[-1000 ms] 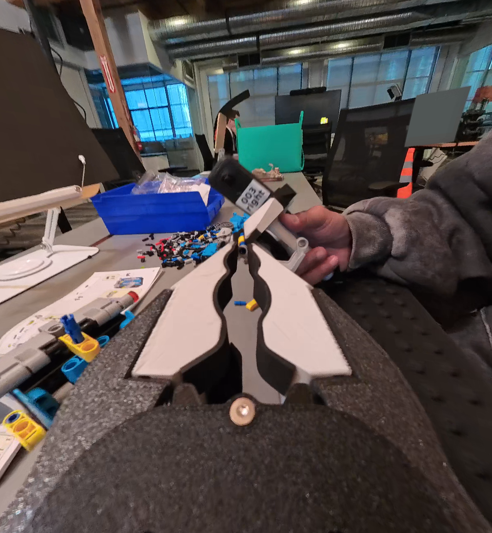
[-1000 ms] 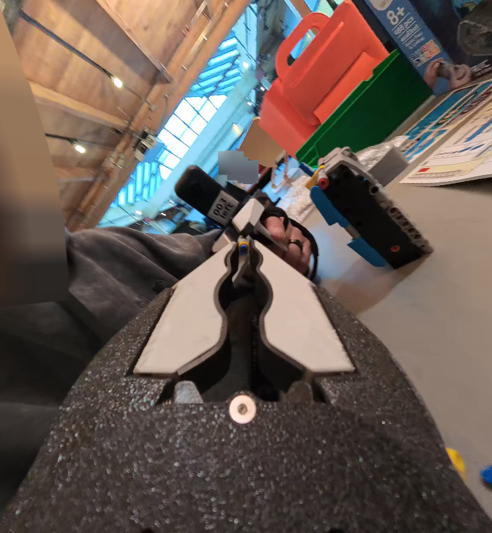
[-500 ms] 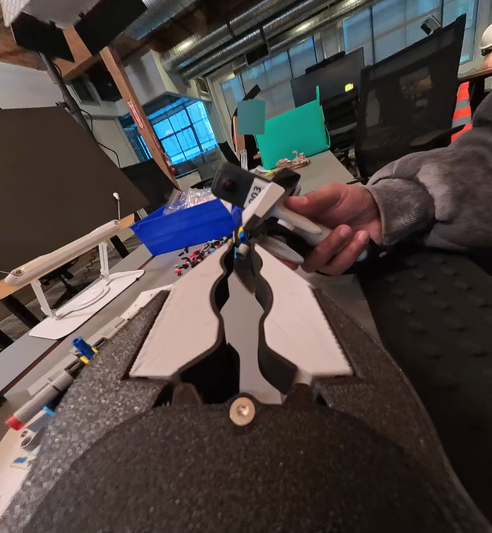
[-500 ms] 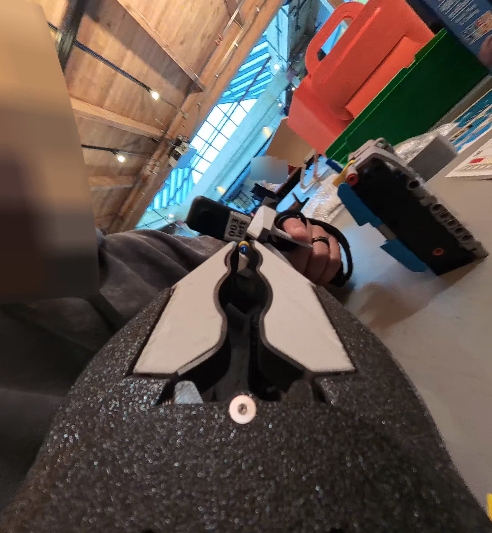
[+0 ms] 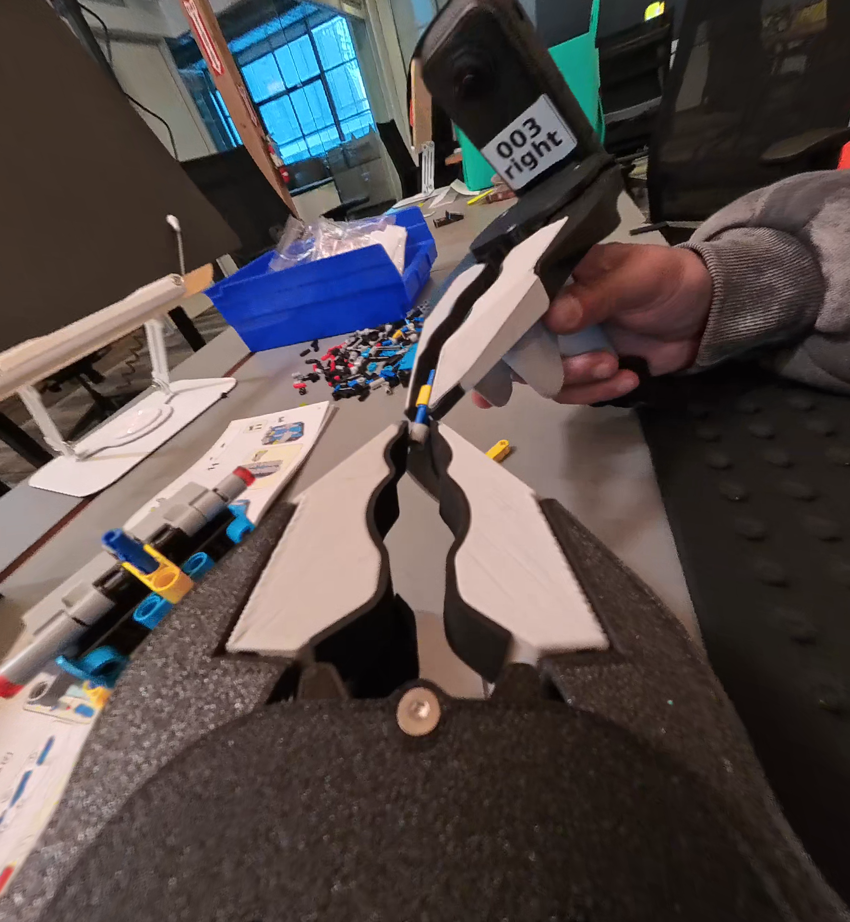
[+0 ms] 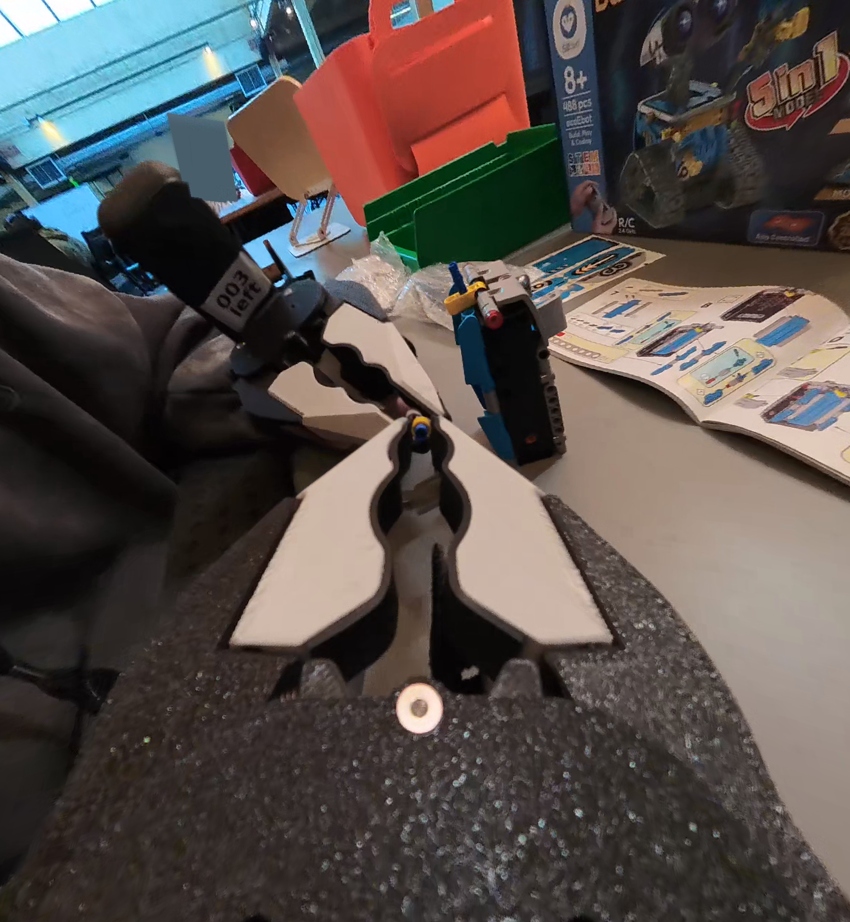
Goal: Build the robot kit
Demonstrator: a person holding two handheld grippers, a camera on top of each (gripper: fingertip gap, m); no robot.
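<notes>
My left gripper (image 5: 417,438) and my right gripper (image 6: 419,435) meet tip to tip a little above the grey table (image 5: 572,479). Both are shut on one small pin assembly (image 5: 423,396) with a blue, a yellow and a grey section. In the left wrist view the left jaws pinch its grey end, and the right gripper (image 5: 420,406) comes down from above, a hand on its handle. In the right wrist view the blue and yellow end (image 6: 419,425) sits between my right fingertips, and the left gripper (image 6: 405,413) reaches in from the left.
A black, grey and blue partial model (image 6: 512,374) stands by an open instruction booklet (image 6: 712,359). It also shows in the left wrist view (image 5: 163,544). Loose pieces (image 5: 363,364) lie before a blue bin (image 5: 323,294). There is a yellow piece (image 5: 497,449), a white lamp (image 5: 88,324), a green tray (image 6: 462,209), a toy box (image 6: 737,124) and a black mat (image 5: 787,499). Less than 4 cm separates the two grippers' tips.
Both grippers have tilted down toward the table and closed in on each other, still tip to tip on the small pin assembly. The right gripper now comes in more steeply from above.
</notes>
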